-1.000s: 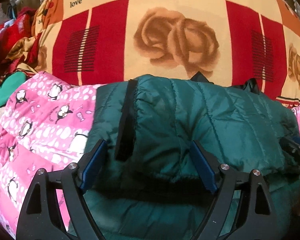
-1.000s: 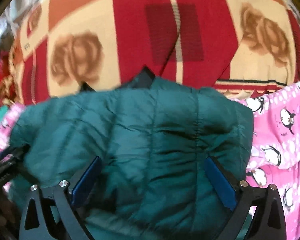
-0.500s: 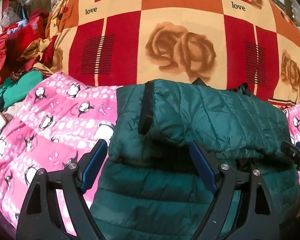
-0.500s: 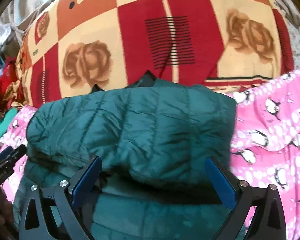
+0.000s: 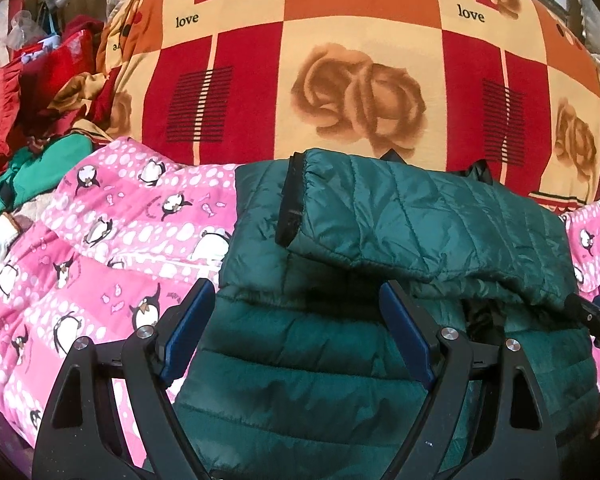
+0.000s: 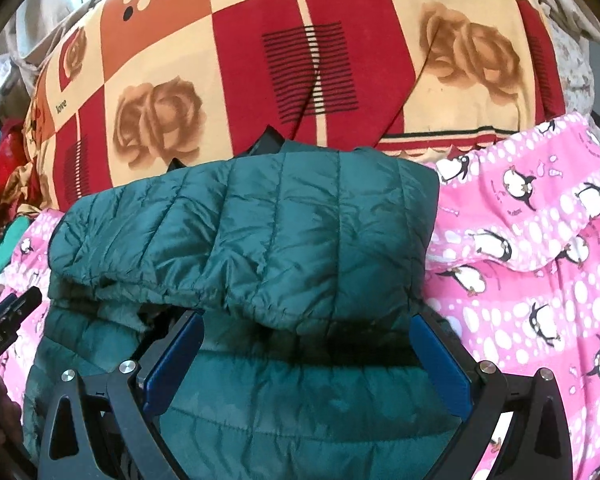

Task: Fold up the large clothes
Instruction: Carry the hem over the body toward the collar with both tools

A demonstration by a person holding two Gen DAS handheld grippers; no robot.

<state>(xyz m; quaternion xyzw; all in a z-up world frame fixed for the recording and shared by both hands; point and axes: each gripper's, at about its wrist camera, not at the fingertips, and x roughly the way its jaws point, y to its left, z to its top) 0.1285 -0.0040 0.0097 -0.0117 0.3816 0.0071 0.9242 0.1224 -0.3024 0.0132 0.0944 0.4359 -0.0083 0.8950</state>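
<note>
A dark green quilted puffer jacket [image 5: 380, 272] lies on the pink penguin blanket [image 5: 100, 240], its far part folded back toward me over the near part. It also shows in the right wrist view [image 6: 260, 232]. My left gripper [image 5: 298, 320] is open and empty, above the jacket's near left half, just short of the folded edge. My right gripper [image 6: 306, 344] is open and empty above the near right half. Each gripper's tip shows at the edge of the other's view.
A red, orange and cream rose-print blanket [image 5: 360, 60] lies beyond the jacket. A pile of red and green clothes [image 5: 40, 100] sits at the far left. The pink penguin blanket [image 6: 540, 240] extends on both sides of the jacket.
Both grippers have drawn back toward me and away from the jacket. The folded part now lies still on the jacket and more of the bed shows.
</note>
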